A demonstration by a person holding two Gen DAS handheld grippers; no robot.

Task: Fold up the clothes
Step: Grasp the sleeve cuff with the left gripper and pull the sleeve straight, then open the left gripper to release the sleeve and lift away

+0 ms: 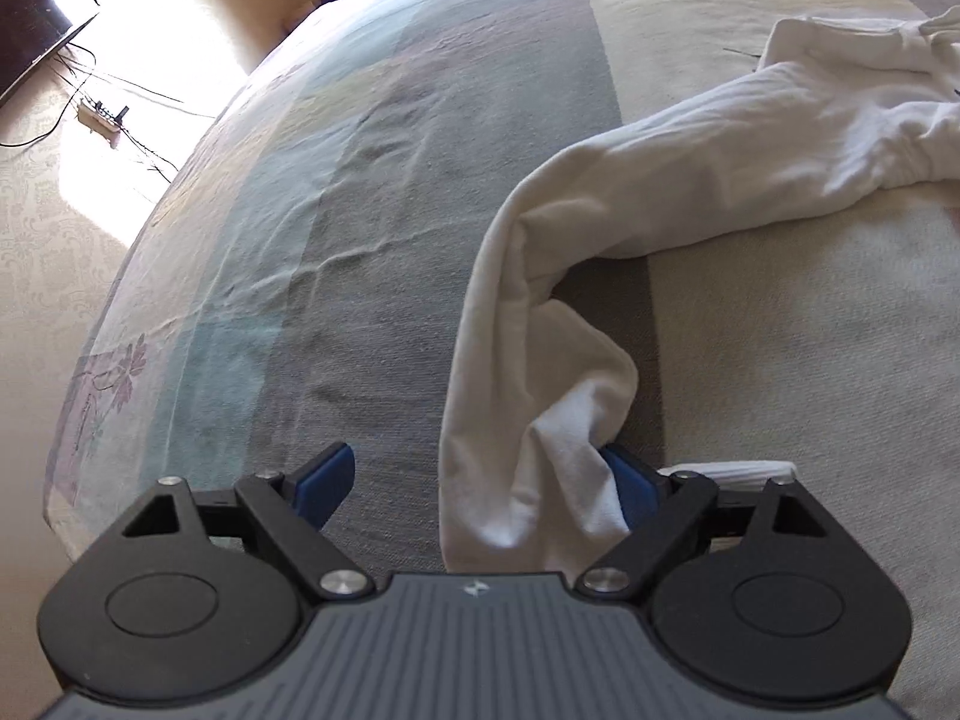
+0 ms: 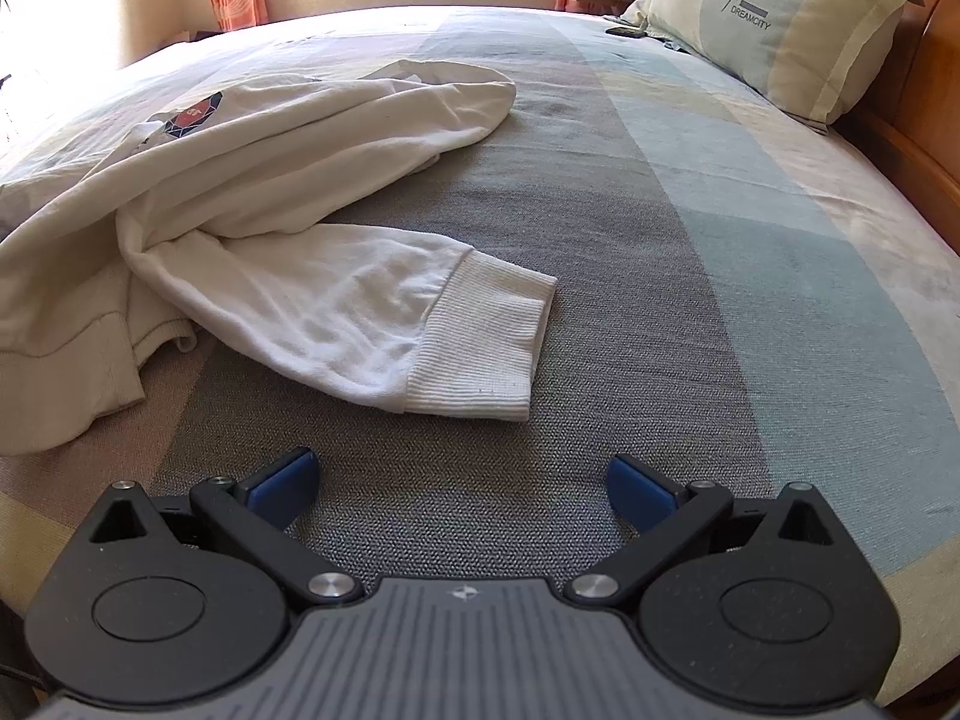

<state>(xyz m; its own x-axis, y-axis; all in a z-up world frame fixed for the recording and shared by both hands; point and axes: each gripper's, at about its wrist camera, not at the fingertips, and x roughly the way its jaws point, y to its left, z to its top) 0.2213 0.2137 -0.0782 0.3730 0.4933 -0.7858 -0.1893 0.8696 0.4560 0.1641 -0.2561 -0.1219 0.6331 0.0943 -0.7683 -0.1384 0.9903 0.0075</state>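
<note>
A white sweatshirt (image 2: 252, 168) lies crumpled on the striped bedspread (image 2: 690, 252). It has a blue and red logo (image 2: 193, 114). One sleeve with a ribbed cuff (image 2: 480, 342) stretches toward my right gripper (image 2: 462, 486), which is open and empty a little short of the cuff. In the left wrist view the sweatshirt (image 1: 690, 180) trails down to my left gripper (image 1: 480, 480). Its jaws stand wide open, and a fold of the white cloth (image 1: 540, 450) hangs between them, against the right blue pad (image 1: 630, 483).
A pillow (image 2: 774, 24) lies at the head of the bed by the wooden headboard (image 2: 900, 138). The bed's edge drops to the floor at left, with a power strip (image 1: 99, 117), cables and a dark screen (image 1: 36, 18).
</note>
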